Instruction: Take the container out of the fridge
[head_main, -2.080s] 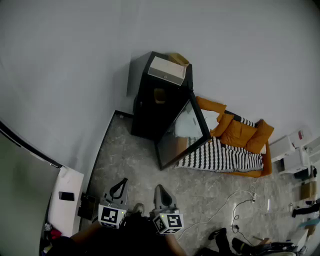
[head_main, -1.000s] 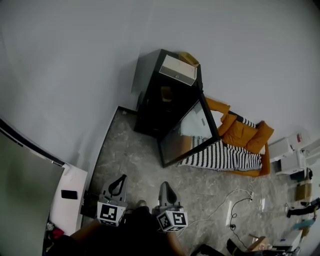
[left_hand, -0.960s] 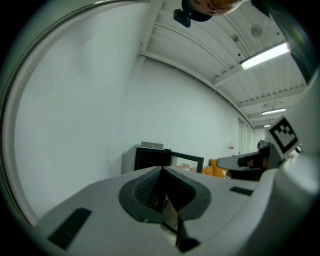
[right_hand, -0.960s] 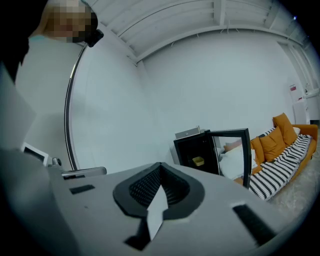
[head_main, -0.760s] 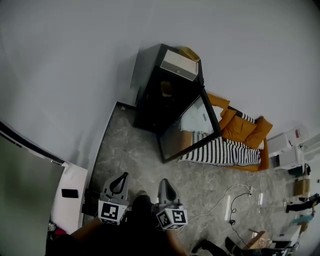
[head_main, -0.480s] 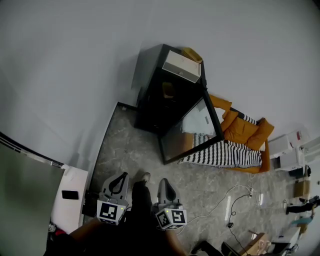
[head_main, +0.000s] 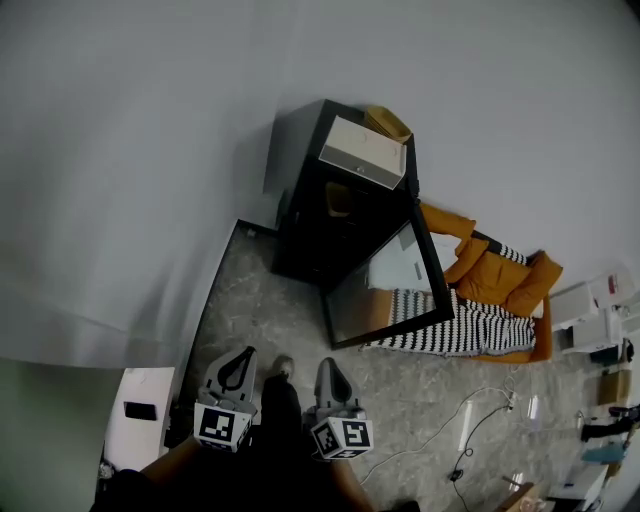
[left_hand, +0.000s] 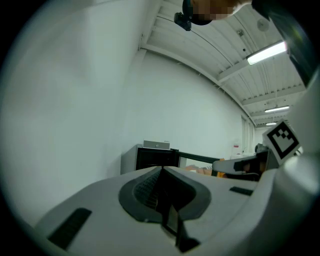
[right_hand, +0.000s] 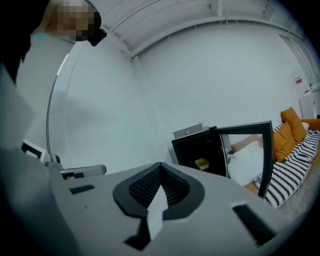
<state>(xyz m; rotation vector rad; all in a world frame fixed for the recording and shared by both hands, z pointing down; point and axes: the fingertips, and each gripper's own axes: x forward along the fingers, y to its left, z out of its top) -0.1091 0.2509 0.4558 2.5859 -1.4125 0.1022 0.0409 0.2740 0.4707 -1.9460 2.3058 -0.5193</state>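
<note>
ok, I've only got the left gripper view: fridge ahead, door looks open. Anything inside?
Observer: Yes. The right gripper view shows a yellow container on a shelf inside the fridge, past the open door.
Operator: Right hand-held gripper carrying anything?
Observer: No. The right hand-held gripper has its jaws together, nothing between them.
Operator: Are we at the fridge?
Observer: No. In the head view both it and the left hand-held gripper are well short of it, with a stretch of floor between.
</note>
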